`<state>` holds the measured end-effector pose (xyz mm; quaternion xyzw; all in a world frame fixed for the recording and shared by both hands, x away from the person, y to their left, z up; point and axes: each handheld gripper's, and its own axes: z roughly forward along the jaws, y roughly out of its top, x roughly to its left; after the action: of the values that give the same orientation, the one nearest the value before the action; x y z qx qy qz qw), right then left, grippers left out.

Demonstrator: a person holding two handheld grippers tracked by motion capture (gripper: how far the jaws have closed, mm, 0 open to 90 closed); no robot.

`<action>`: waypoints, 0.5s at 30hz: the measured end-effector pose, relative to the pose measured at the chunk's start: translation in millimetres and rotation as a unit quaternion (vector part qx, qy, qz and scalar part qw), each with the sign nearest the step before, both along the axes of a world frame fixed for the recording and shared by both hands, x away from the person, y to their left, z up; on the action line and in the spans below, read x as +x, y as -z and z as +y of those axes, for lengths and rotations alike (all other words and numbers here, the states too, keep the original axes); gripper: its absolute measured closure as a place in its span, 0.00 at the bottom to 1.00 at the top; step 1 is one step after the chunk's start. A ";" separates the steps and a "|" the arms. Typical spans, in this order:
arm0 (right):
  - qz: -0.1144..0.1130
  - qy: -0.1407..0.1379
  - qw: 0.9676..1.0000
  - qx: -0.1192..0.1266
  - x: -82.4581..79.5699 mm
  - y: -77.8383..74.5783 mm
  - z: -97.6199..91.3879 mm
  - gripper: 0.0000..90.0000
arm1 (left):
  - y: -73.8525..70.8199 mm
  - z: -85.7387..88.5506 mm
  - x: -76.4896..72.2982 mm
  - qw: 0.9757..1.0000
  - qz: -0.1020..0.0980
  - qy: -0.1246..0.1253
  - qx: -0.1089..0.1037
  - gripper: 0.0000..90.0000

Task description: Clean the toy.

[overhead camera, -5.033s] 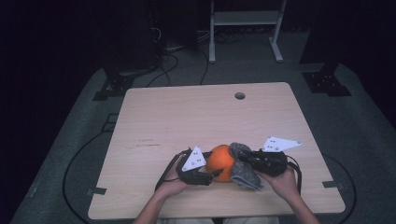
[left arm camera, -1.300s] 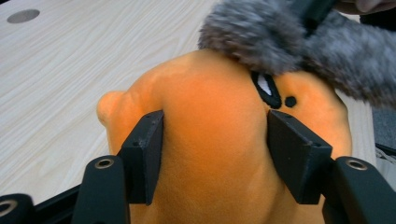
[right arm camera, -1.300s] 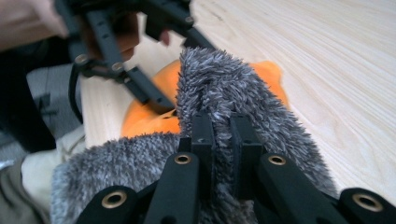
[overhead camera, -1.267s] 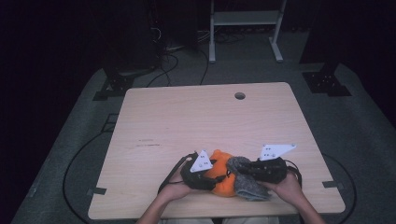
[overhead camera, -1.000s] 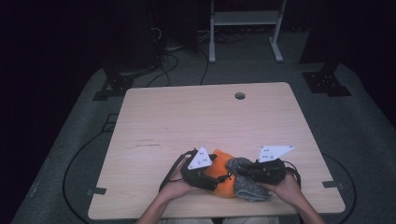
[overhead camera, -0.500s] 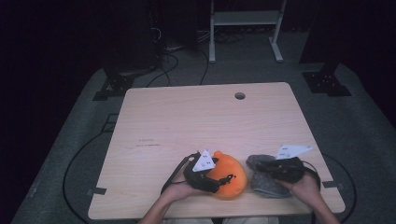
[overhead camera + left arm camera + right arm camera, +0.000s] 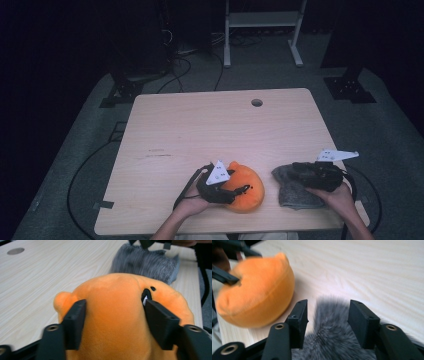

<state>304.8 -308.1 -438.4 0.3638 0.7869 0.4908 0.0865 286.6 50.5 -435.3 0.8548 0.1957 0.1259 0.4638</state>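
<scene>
Orange plush toy [image 7: 246, 186] and grey furry cloth [image 7: 295, 186] lie apart near the wooden table's [image 7: 210, 125] front edge, with broad bare board beyond them. Reaching in from the bottom, the left gripper [image 7: 240, 190] lies level; its jaws, just closing, press the toy's sides. The right gripper [image 7: 296, 169] rests over the cloth, its jaws just opened, fur between them ungripped.

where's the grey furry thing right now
In the high view the grey furry piece lies near the table's front edge, right of the orange plush, apart from it, under the right gripper.
</scene>
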 end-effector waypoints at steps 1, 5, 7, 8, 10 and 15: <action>-0.011 0.004 1.000 0.002 -1.6 -1.1 0.0 0.50 | -0.2 -0.9 -0.1 1.000 0.001 -0.004 0.001 0.47; -0.025 0.007 0.999 0.021 -6.7 -3.4 -0.7 0.50 | -1.7 -2.1 -1.7 1.000 0.000 -0.008 0.007 0.56; -0.027 0.004 0.999 0.025 -8.6 -4.4 0.0 0.50 | -2.1 -2.5 -2.5 1.000 -0.005 -0.009 0.004 0.59; -0.029 0.002 0.999 0.025 -9.2 -4.6 0.8 0.50 | -2.8 -2.1 -2.7 1.000 -0.005 -0.007 0.002 0.60; -0.032 0.002 0.999 0.026 -10.4 -5.2 2.4 0.50 | -3.9 -1.5 -2.4 1.000 -0.002 -0.011 -0.008 0.62; -0.038 0.004 0.999 0.029 -11.0 -6.4 5.3 0.51 | -8.3 -0.6 -4.4 1.000 -0.002 -0.002 -0.022 0.65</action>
<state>293.8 -302.8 -432.0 0.3506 0.7671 0.5263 0.1081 282.2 49.9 -427.0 0.8436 0.1993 0.1244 0.4827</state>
